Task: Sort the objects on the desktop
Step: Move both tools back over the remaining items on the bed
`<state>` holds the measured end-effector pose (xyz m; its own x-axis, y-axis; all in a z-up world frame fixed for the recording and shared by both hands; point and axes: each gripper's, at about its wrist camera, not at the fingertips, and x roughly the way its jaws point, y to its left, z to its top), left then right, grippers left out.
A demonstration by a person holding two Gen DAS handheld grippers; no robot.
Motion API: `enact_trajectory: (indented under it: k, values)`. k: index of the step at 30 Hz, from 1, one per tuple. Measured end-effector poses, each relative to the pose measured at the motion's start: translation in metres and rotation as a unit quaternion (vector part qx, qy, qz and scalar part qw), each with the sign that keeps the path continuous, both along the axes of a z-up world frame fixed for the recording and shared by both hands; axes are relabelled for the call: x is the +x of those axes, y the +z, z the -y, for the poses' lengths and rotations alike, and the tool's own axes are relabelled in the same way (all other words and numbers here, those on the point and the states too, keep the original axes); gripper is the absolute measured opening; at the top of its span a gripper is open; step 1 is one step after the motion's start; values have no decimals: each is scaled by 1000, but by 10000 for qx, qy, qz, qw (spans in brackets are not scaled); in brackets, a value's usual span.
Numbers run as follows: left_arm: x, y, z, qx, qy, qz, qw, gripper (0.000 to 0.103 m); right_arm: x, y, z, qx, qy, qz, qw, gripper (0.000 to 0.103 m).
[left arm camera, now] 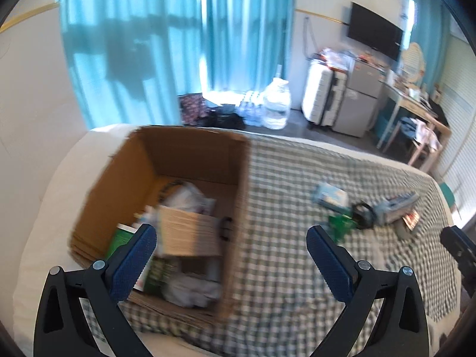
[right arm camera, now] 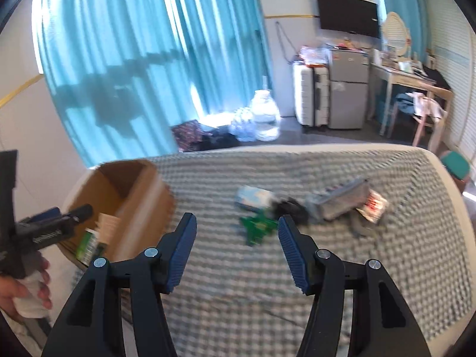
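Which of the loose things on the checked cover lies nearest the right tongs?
The green toy, just ahead of the open right tongs; the others lie farther back.

Wide-open left tool (left arm camera: 230,239) above cardboard box (left arm camera: 190,160)

— What sort of room am I steering through here?

— A lived-in bedroom, I'd say. I see a bed (right arm camera: 297,291) under a checked cover, teal curtains (right arm camera: 125,59) over the window, and a wall-mounted television (right arm camera: 348,15).

— Anything else homely?

— A white suitcase (right arm camera: 309,98), a small fridge (right arm camera: 348,89), a cluttered desk (right arm camera: 401,78) with its chair (right arm camera: 425,116).
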<state>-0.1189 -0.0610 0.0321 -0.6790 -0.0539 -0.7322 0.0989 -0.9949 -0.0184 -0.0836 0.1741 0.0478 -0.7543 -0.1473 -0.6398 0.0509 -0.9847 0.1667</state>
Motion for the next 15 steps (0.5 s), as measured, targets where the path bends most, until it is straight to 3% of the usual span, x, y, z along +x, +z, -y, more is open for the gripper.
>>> enact_trajectory:
  k: [6, 15]
  values:
    - [2, -27, -71, -129, -488, 146, 9986, 103, 11, -27, -53, -58, -263, 222, 9994, 57]
    - [-28, -78, -140, -512, -1113, 355, 9918, 103, -8, -85, -81, -119, -314, 677, 9971, 57]
